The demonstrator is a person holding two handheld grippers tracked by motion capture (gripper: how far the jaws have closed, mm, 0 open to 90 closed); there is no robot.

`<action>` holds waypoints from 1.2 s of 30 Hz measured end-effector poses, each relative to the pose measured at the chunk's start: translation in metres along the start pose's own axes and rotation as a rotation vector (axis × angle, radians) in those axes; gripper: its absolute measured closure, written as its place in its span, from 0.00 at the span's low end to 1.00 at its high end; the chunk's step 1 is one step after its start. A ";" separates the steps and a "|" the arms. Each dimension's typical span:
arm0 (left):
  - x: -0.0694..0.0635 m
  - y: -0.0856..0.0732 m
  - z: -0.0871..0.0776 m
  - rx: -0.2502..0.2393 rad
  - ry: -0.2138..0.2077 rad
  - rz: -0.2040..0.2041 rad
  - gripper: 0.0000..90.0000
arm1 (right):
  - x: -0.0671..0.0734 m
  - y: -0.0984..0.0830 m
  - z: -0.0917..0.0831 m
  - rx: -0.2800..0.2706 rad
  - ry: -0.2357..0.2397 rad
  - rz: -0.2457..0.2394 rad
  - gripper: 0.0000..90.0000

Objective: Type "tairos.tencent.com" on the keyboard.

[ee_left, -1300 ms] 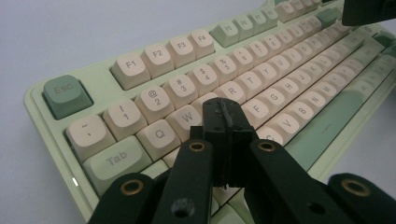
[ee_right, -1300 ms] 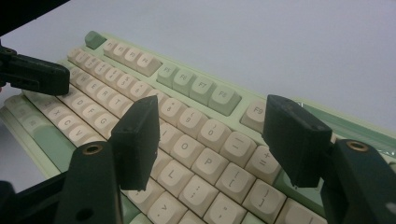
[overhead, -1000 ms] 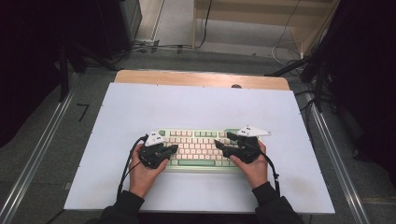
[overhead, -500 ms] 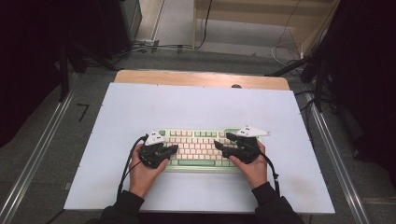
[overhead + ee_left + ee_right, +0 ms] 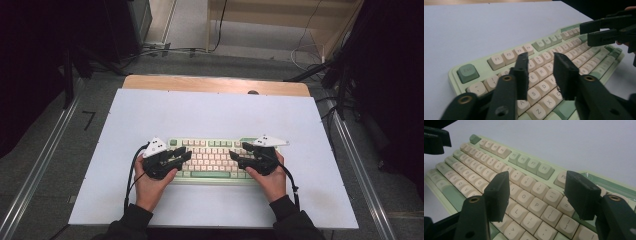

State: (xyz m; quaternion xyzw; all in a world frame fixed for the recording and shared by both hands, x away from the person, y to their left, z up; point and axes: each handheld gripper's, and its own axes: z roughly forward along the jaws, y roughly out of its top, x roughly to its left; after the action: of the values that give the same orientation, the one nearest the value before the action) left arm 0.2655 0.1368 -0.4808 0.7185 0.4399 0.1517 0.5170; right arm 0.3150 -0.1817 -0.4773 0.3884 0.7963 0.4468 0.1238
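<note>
A pale green keyboard [image 5: 212,159] with cream keys lies on the white table top near the front edge. My left gripper [image 5: 186,156] hovers over its left half, held in the person's left hand. In the left gripper view its jaws [image 5: 540,72] have just been opening and stand apart above the letter keys, with nothing between them. My right gripper [image 5: 237,153] hovers over the keyboard's right half. In the right gripper view its jaws [image 5: 536,192] stand wide open over the keys around O and P [image 5: 535,206]. The two grippers point at each other.
The white table top [image 5: 210,112] has free room behind and beside the keyboard. A wooden strip [image 5: 215,84] runs along its far edge. Metal rails [image 5: 40,165] flank the table. Cables trail from both grippers toward the person.
The left gripper's jaws have parted a little. Both hands and the keyboard have kept their places.
</note>
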 end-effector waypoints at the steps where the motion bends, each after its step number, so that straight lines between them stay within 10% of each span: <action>1: 0.000 0.000 0.000 -0.010 0.007 0.000 0.67 | 0.000 0.000 0.000 -0.001 0.000 0.000 0.39; 11: 0.003 0.000 -0.002 -0.059 0.078 -0.005 0.38 | 0.000 0.000 -0.001 -0.001 -0.002 0.000 0.42; 17: 0.004 -0.001 0.000 -0.052 0.096 -0.011 0.36 | 0.000 0.000 -0.001 0.009 0.012 -0.008 0.52; 24: 0.004 -0.001 -0.001 -0.049 0.096 -0.009 0.36 | 0.003 0.000 -0.006 0.015 0.075 -0.035 0.97; 36: 0.004 -0.001 -0.001 -0.050 0.091 -0.015 0.36 | 0.012 -0.001 -0.012 0.083 0.090 -0.079 0.98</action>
State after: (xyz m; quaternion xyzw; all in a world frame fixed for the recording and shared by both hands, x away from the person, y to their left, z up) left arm 0.2669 0.1404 -0.4821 0.6944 0.4643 0.1916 0.5153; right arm 0.3000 -0.1808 -0.4698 0.3411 0.8337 0.4250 0.0892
